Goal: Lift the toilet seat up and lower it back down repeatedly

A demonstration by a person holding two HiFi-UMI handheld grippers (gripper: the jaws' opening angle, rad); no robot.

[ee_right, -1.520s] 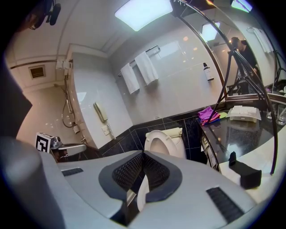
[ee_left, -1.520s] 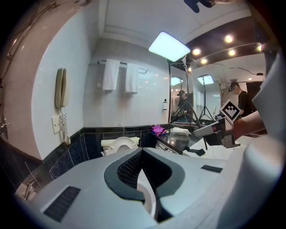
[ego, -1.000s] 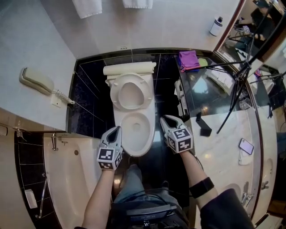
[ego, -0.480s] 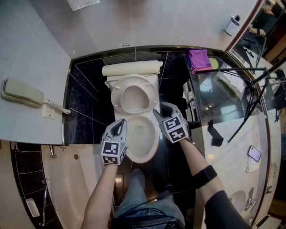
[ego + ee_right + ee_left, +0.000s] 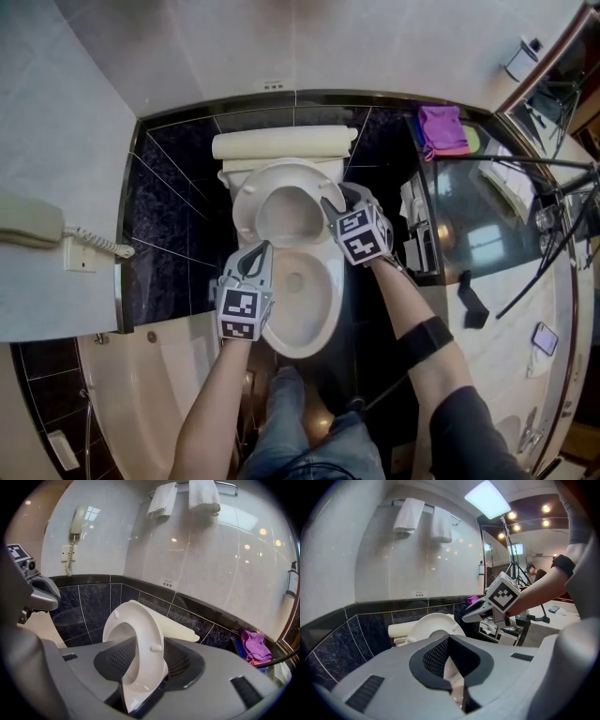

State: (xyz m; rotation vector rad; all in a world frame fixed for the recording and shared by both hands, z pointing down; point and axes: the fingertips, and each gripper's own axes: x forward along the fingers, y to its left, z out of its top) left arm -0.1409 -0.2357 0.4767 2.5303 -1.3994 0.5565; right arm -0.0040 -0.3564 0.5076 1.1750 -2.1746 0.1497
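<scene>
The toilet seat (image 5: pixel 246 202) stands raised, tipped back towards the raised lid (image 5: pixel 185 629) and the dark tiled wall, with the open bowl (image 5: pixel 323 305) lying below and in front of it, towards the person. The right tool (image 5: pixel 336 202) is the nearer of the two by far. Its jaws have just been opening and stand wide apart, and the right gripper view shows the seat's right-hand rim (image 5: pixel 140 639) passing between the pads on edge, from top to bottom, without either pad visibly pressing on it. So the seat is straddled rather than clamped. The left tool (image 5: pixel 255 251) sits lower, just beside the bowl's left front rim and clear of the seat; its jaws look drawn together at the tips with nothing in them. The coming step is probably lowering the seat. That turns on the hinge line at the back of the bowl, since the seat can only swing forward and down in an arc towards the person. The right tool would have to close across the rim's thin edge and follow that arc.
</scene>
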